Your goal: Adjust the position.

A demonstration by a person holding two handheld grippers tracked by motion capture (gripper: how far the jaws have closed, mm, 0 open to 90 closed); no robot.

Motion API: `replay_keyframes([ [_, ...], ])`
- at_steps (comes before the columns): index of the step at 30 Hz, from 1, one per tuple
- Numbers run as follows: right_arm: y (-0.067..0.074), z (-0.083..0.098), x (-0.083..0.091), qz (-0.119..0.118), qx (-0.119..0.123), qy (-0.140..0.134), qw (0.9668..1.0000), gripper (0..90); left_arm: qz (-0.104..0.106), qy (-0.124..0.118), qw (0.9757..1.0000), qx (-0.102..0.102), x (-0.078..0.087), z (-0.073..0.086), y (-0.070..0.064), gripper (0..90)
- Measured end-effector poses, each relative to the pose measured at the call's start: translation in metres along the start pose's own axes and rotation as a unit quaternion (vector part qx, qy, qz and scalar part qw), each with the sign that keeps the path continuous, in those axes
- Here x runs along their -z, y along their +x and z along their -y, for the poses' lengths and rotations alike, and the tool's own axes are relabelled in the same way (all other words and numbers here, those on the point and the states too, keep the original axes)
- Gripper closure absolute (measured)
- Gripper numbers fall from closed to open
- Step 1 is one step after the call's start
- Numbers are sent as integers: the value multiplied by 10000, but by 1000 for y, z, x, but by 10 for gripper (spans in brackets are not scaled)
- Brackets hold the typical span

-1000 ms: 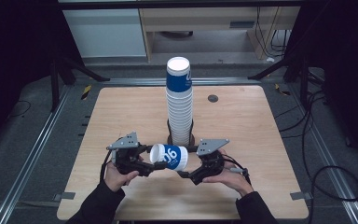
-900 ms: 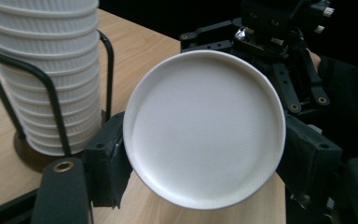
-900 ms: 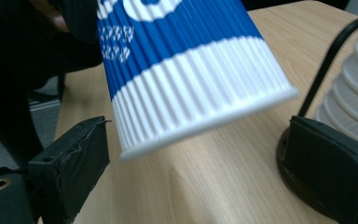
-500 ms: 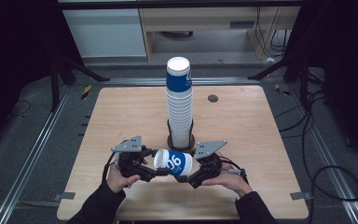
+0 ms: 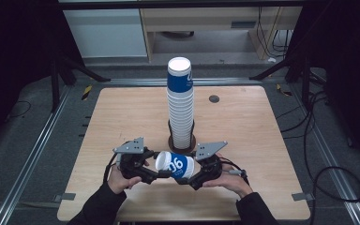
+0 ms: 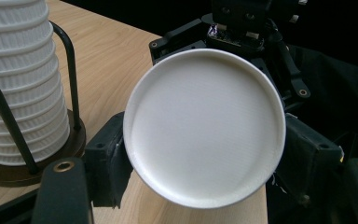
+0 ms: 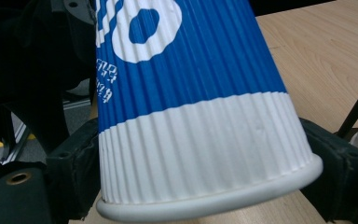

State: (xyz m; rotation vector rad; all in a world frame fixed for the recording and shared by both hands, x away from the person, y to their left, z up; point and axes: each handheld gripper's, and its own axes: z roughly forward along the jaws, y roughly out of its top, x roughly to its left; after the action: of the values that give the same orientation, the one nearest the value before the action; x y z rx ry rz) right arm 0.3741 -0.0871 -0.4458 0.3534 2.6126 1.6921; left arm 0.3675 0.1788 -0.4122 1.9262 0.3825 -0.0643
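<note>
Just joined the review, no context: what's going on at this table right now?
A person holds one blue-and-white paper cup on its side between two handheld grippers, just in front of the tall cup stack in its holder on the wooden table. The left gripper is at the cup's base end. The right gripper has just been closing its jaws, which now flank the rim end.

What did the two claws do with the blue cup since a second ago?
The right gripper has just been closing its jaws on the blue and white cup, near its rim. The cup lies on its side between both grippers; the left gripper holds its bottom end. The tall cup stack and both hands stayed put.
</note>
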Motion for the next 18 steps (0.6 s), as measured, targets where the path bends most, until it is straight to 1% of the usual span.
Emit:
replay_keyframes([
  [3,0,1,0,-49,-9,12,10000,153,13,18,10000,-9,0,0,0,268],
  [4,0,1,0,-74,-13,20,10000,159,5,13,10000,16,0,-1,0,268],
  [6,0,1,0,-62,14,9,10000,163,29,-6,10000,42,1,-1,0,267],
  [7,0,1,1,-66,26,24,10000,164,3,-18,10000,32,1,-1,0,265],
  [11,-1,1,3,-22,57,73,10000,164,-33,-70,10000,32,5,-3,0,229],
  [12,-2,1,6,60,82,133,9999,164,-75,-52,10000,7,9,-4,1,222],
  [13,-2,1,6,60,82,133,9999,164,-75,-52,10000,7,9,-4,1,216],
  [14,-3,1,9,150,114,165,9997,164,-109,20,9999,-10,12,-5,2,207],
  [15,-3,1,9,150,114,165,9997,164,-109,20,9999,-10,12,-5,2,197],
  [16,-3,1,12,244,167,225,9993,163,-191,193,9996,-19,13,-4,4,190],
  [17,-3,1,12,244,167,225,9993,163,-191,193,9996,-19,13,-4,4,187],
  [18,-4,1,14,342,215,307,9987,162,-199,277,9994,-16,13,-3,5,177],
])
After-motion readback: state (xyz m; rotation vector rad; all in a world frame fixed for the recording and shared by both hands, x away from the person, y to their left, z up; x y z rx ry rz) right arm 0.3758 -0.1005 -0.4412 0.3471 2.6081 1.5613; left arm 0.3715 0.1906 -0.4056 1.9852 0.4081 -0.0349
